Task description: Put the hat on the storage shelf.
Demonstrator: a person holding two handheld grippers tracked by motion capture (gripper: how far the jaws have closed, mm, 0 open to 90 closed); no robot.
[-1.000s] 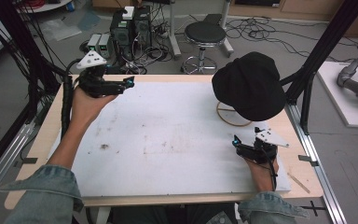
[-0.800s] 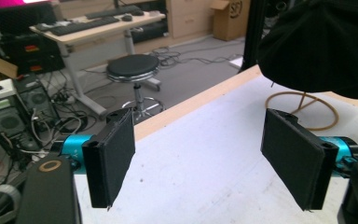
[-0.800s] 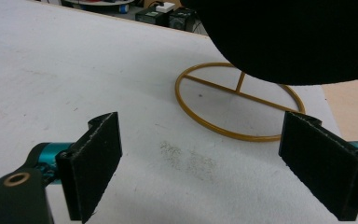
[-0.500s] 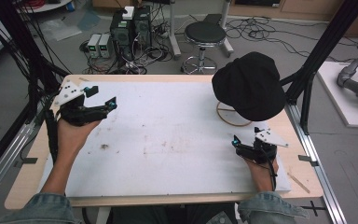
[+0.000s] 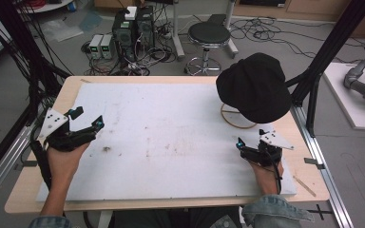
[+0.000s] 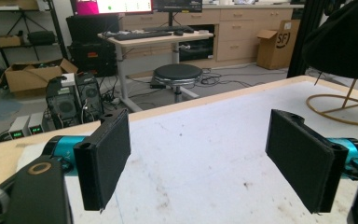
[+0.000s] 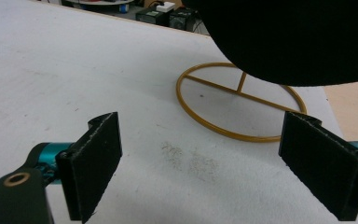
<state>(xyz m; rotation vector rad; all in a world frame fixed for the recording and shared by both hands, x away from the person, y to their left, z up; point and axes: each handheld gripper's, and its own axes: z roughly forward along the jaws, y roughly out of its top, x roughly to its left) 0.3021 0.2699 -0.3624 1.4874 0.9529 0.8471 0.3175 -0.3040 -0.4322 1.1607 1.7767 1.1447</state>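
The black hat [image 5: 255, 86] sits on its gold wire stand [image 5: 235, 122] at the table's far right, just beyond the right gripper [image 5: 241, 147], whose jaws gape wide and empty. The left gripper [image 5: 89, 119], also wide and empty, is well apart at the left.

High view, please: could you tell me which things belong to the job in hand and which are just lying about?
In the job: black hat; gold wire stand under it; right claw, open, nearest.
Lying about: round stool; computer towers; wooden stick on the table edge.
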